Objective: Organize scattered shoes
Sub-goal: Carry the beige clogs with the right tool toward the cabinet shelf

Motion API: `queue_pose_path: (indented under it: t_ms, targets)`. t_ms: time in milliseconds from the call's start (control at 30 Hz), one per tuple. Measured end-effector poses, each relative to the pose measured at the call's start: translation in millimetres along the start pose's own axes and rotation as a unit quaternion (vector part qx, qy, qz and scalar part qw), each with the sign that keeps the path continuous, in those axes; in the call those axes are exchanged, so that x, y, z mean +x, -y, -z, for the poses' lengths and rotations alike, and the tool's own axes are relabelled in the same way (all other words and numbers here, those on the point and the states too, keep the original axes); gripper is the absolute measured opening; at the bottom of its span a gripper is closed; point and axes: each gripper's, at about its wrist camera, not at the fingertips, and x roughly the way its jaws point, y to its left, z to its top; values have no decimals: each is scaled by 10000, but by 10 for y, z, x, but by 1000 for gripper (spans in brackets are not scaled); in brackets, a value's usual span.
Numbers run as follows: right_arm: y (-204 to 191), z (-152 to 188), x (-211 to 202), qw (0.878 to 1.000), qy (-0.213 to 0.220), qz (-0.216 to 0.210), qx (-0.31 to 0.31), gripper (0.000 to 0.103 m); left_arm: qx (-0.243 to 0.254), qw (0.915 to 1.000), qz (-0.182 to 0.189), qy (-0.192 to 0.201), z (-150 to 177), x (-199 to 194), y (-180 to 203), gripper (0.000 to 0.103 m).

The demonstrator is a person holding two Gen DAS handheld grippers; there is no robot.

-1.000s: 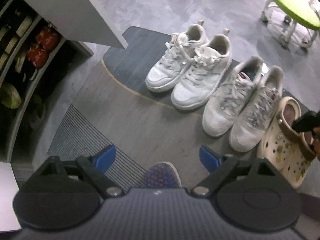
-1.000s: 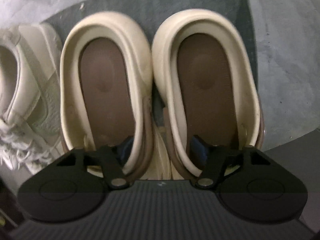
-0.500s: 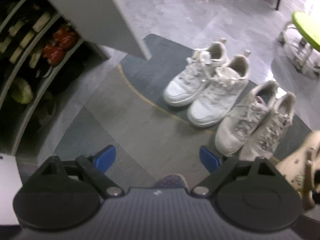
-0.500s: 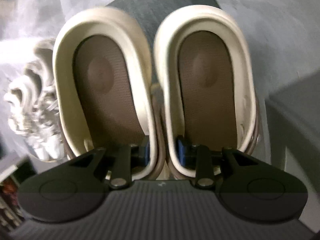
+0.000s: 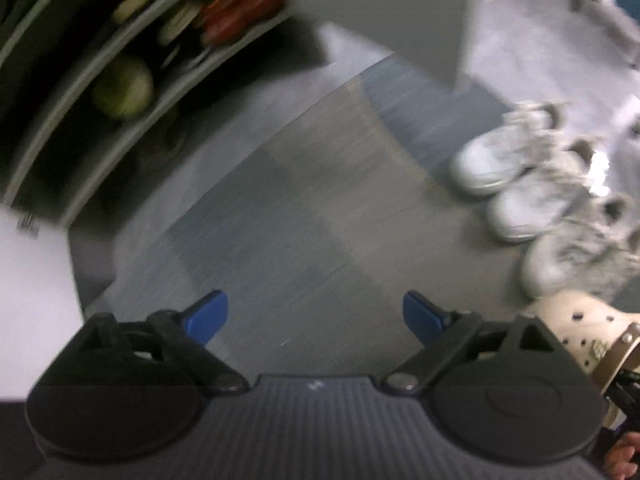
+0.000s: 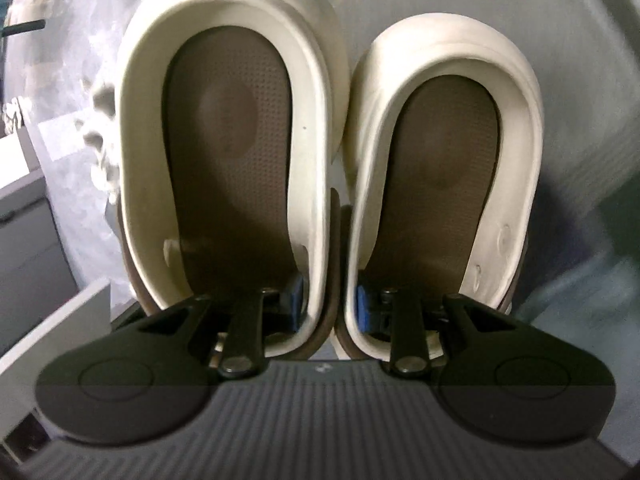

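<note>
My right gripper (image 6: 326,302) is shut on a pair of cream clogs with brown insoles, one finger inside each clog, pinching the two inner walls together. The left clog (image 6: 224,120) and right clog (image 6: 444,160) hang lifted off the mat. One clog's toe (image 5: 576,328) shows at the lower right of the left wrist view. My left gripper (image 5: 316,316) is open and empty above the grey mat (image 5: 304,216). Two pairs of white sneakers (image 5: 532,184) stand in a row on the mat at the right.
An open shoe cabinet (image 5: 132,60) with shelves of shoes stands at the upper left, its grey door (image 5: 392,12) swung out. A white surface (image 5: 32,292) is at the left edge. Grey floor lies beyond the mat.
My right gripper has closed on the clogs' inner walls and lifted the pair off the mat. My left gripper has swung left toward the cabinet; its view is blurred by motion.
</note>
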Motion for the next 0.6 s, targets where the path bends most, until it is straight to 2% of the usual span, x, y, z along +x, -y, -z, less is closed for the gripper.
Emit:
queue_pose_path:
  t_ms: [133, 167, 300, 433, 533, 600]
  targets:
    - [93, 727, 752, 9996, -210, -109, 147, 30, -496, 9983, -242, -205, 118, 458, -740, 94]
    - [109, 904, 941, 9995, -283, -88, 128, 30, -554, 9971, -425, -300, 119, 593, -1013, 94]
    - [151, 1739, 1681, 9987, -490, 98, 20, 30, -840, 9927, -825, -276, 105, 799, -1801, 96]
    - [274, 2215, 2198, 9984, -541, 9, 169, 30, -1173, 9878, -927, -439, 230, 1005, -2241, 96]
    - [350, 2421, 2537, 9979, -590, 73, 253, 30, -1296, 9848, -1003, -584, 396, 1154, -2427, 96]
    - [352, 2513, 2752, 9984, -508, -11, 236, 37, -1514, 9802, -1156, -547, 453, 1174, -2516, 96]
